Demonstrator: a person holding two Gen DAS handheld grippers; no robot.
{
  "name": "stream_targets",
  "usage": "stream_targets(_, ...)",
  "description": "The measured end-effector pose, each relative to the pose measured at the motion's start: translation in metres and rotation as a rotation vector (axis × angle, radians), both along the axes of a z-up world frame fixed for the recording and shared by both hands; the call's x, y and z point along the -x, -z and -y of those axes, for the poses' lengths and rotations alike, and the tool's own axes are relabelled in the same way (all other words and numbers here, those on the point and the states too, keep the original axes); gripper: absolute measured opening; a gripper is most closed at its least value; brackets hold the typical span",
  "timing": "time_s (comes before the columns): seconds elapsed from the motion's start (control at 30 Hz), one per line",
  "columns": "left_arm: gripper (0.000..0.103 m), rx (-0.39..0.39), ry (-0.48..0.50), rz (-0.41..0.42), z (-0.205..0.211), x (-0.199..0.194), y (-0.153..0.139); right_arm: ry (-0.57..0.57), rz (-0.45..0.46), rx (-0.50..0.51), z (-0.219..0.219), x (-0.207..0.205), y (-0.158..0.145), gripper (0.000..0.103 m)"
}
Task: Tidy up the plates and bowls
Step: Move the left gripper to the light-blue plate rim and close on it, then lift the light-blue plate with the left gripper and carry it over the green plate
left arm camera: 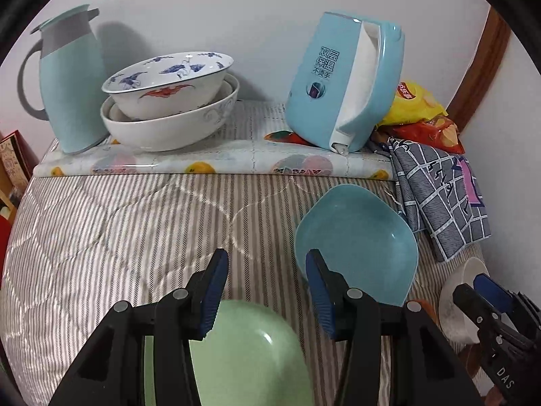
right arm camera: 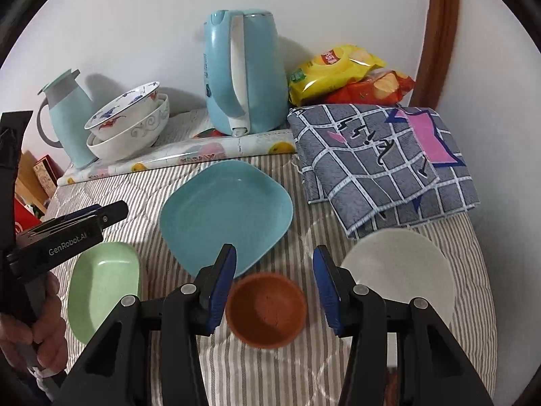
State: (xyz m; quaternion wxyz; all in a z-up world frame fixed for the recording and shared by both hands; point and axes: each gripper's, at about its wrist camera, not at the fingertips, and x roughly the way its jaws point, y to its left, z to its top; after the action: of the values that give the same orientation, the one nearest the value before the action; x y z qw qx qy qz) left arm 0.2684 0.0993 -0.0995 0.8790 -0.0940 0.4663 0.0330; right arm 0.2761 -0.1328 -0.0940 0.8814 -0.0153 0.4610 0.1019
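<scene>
Your left gripper (left arm camera: 267,287) sits closest to the lens, its blue ribbed pads spread wide and holding nothing; the pale green rounded-square plastic dish (left arm camera: 243,355) lies just below and between its fingers, though you cannot tell whether either pad touches it. Right of that, the teal rounded-square plate (left arm camera: 358,240) rests on the grey-and-white striped quilted cloth (left arm camera: 118,230), its near rim just behind the right-hand pad. Bare quilt stretches to the left of both dishes, up to the folded floral oilcloth (left arm camera: 203,162) along the back.

Your right gripper (right arm camera: 274,284) is also opened wide and empty, hovering over the small terracotta-brown round bowl (right arm camera: 267,311), which shows between the two pads without visible contact. To that bowl's left lies the teal plate, with the green dish further left under your other tool; to its right sits the plain white round plate (right arm camera: 402,270), its far edge beside the folded grey checked fabric (right arm camera: 382,162).

Along the back, from the left: a light-blue thermal jug with a grey handle (left arm camera: 71,81), two stacked white porcelain bowls (left arm camera: 169,101), the upper one painted with blue cranes and red bats, a smooth light-blue electric kettle (right arm camera: 243,74), and yellow and red crinkly snack bags (right arm camera: 345,74) against the wall.
</scene>
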Motion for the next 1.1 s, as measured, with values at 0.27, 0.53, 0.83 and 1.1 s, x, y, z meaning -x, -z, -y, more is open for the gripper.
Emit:
stream_targets(0.27, 0.045, 0.007, 0.003, -0.046, 0.009, -0.023, 0.018, -0.001, -0.026, -0.002, -0.004, -0.03, 0.019, 0.047)
stream_targets(0.53, 0.044, 0.006, 0.006, -0.115, 0.02, -0.048, 0.042, 0.002, -0.028, 0.01, -0.001, -0.044, 0.029, 0.046)
stream_targets(0.83, 0.007, 0.022, -0.001, -0.134, 0.019, -0.053, 0.057, -0.012, -0.023, 0.029, -0.001, -0.056, 0.037, 0.046)
stream_targets(1.1, 0.007, 0.018, 0.011, -0.141, 0.005, -0.052, 0.053, -0.027, -0.048, 0.013, -0.012, -0.07, 0.05, 0.046)
